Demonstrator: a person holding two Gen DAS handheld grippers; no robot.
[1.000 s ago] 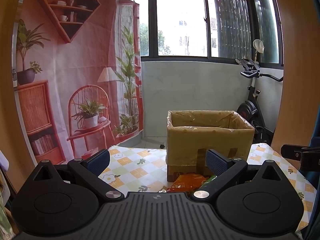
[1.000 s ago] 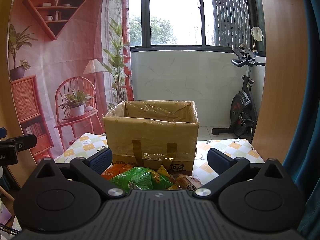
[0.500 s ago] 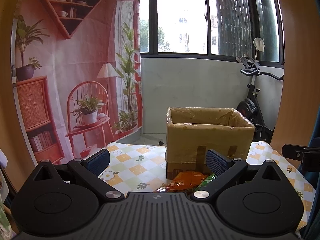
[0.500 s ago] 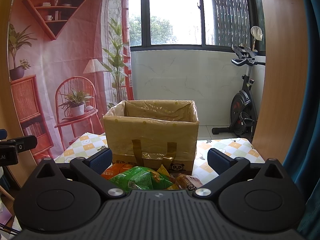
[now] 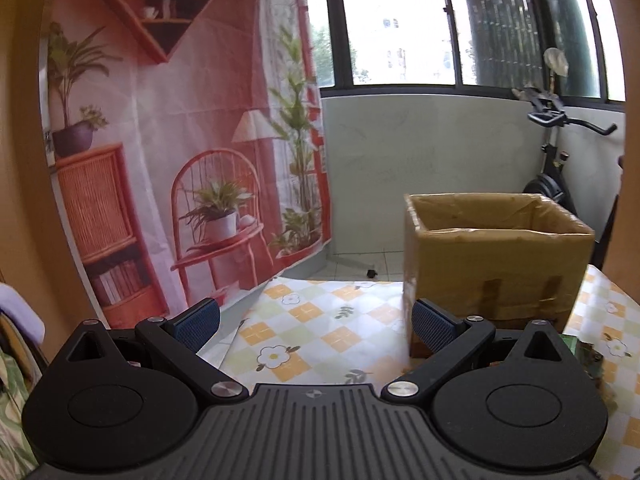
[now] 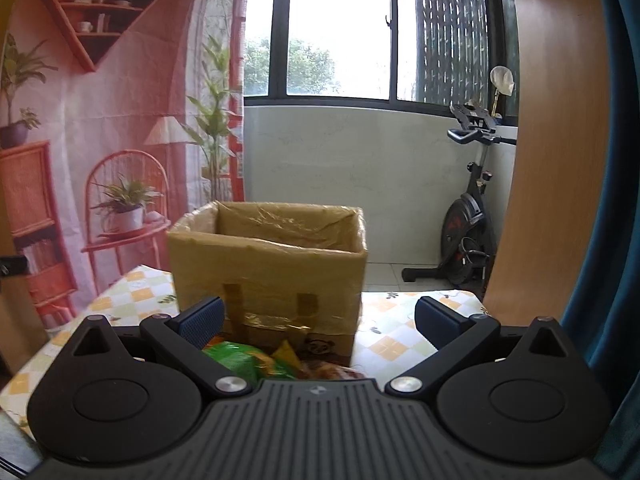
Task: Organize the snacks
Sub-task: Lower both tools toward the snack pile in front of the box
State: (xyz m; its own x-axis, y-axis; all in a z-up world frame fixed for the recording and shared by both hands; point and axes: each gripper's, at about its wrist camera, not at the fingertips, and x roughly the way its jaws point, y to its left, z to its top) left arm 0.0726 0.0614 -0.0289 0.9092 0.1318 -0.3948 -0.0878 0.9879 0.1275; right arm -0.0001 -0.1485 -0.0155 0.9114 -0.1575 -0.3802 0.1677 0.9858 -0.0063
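The snack packets are lying in a small heap on the checked tablecloth [image 6: 394, 344] just in front of the cardboard box [image 6: 276, 276]: a green packet [image 6: 234, 360] beside a yellowish one [image 6: 285, 354], with a brownish wrapper [image 6: 328, 370] next to them, all partly hidden by the tool body. The box is standing upright with its top open, and what shows of its lined interior is looking bare, so the sorting is seeming barely begun, with every visible packet waiting to go in. The right gripper [image 6: 318, 318] is hovering above the heap, spread wide and carrying nothing. The left gripper [image 5: 316, 322] is hanging likewise released over bare cloth, left of the box.
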